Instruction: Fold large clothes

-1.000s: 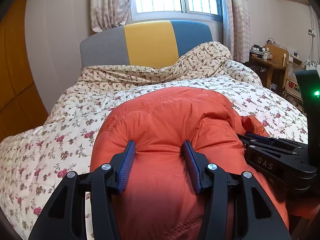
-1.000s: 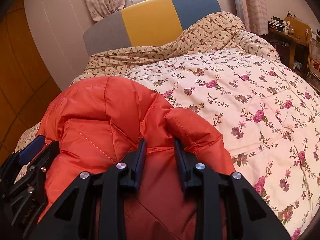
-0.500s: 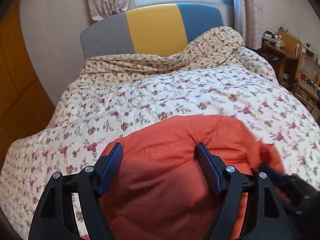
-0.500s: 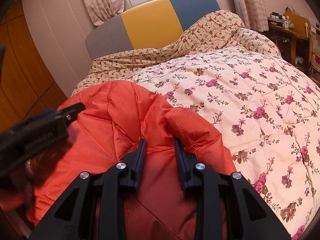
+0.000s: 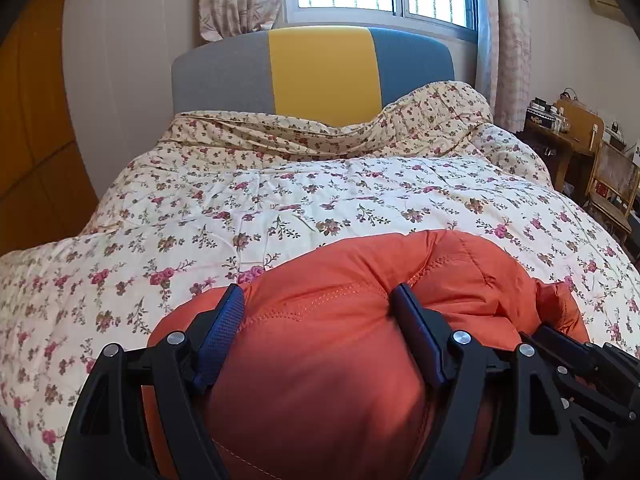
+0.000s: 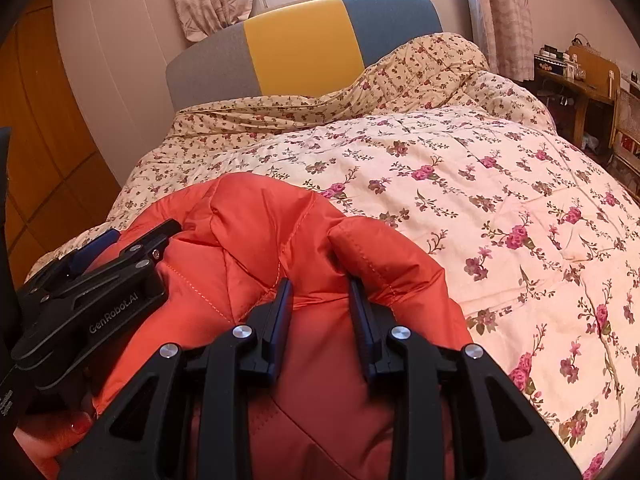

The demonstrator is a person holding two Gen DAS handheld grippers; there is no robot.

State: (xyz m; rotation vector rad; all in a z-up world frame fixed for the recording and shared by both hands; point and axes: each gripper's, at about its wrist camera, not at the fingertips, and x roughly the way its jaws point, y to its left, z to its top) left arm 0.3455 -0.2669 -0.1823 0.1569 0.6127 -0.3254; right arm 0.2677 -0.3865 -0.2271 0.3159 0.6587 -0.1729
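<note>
My left gripper has its blue-padded fingers set fairly wide, pressed into a thick roll of the orange puffer jacket that bulges up between them, so I am clamped on a fat bunch of padding, not a clean edge. My right gripper sits narrower, its fingers pinching a ridge of the same jacket where a quilted seam and a folded flap meet. The two tools are close together, mine on the left showing just beside the right one's view, and the jacket is gathered in a mound at the near end of the bed, on the floral quilt, with the striped headboard well beyond. I judge the fold is partway in hand, with the bulk yet to be laid flat. The risk is the slick, airy shell: the padding could squeeze out of my wide left hold and slide free, or the right pinch could keep only the outer layer, leaving the fold lopsided. The soft quilt may also drag along underneath.
</note>
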